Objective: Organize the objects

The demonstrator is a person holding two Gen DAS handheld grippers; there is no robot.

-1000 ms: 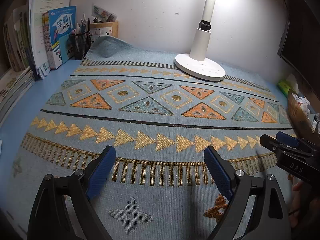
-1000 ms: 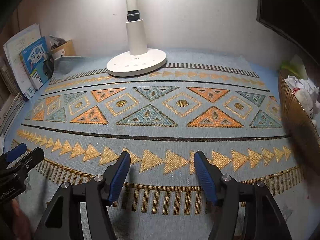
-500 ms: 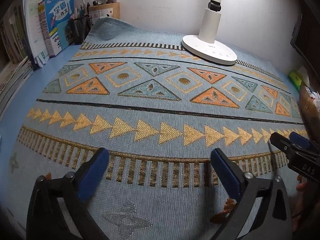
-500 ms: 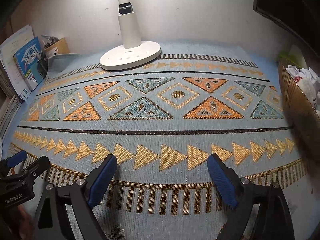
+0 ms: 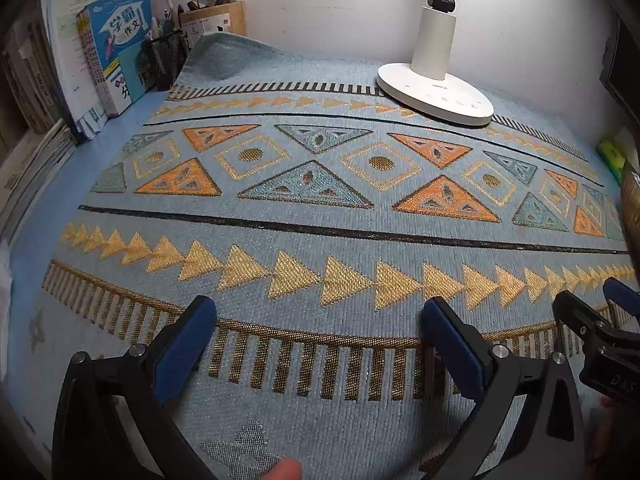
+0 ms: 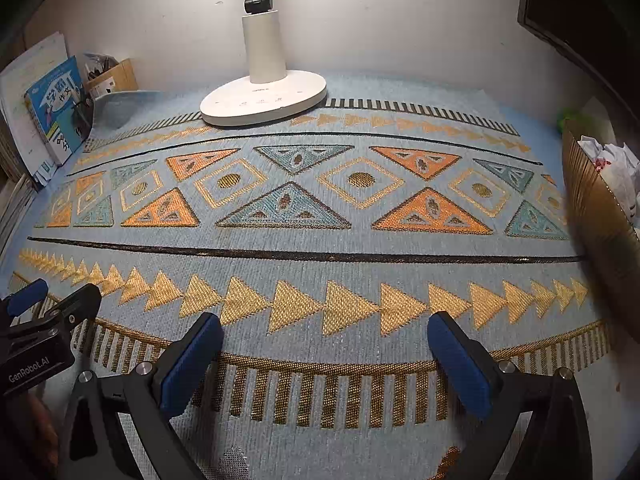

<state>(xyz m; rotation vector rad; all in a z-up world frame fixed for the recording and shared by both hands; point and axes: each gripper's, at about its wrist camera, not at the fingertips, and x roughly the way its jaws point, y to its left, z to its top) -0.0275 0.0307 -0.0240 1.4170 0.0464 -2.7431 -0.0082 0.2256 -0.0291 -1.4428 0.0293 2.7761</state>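
On desk, front edge: left gripper [image 5: 318, 344], jaws spread wide, blue pads, nothing btwn them, hovering over woven mat [image 5: 340, 240]. Right gripper [image 6: 324, 354], same build, jaws likewise wide apart and empty, over same mat; its tip also shows at right edge of left-wrist view. Mat: blue-grey, gold triangle row, orange/teal triangles, gold diamonds, black stripe, fringe-pattern bars front and back; covers most of desk; rear-left corner curled up against pen cup. Desk lamp [image 5: 434, 88]: white, round base resting on mat's rear edge, column upright, head out of frame. Books [image 5: 116, 44]: upright row at far left, blue-cover vol. w/ Chinese title foremost, leaning; more papers stacked flat alongside, left edge. Mesh pen cup [image 5: 164, 58]: black, just right of books, pens inside. Cardboard box [image 5: 214, 20]: behind cup, against wall, contents unclear. Basket [image 6: 596, 204]: gold ribbed wall, far right, crumpled white items inside, sits at mat's right edge. Green item [image 6: 570, 114]: behind basket, blurred, ID n/a. Task objects to organize: cannot tell which; middle of mat bare, items ranged along left, rear and right margins.
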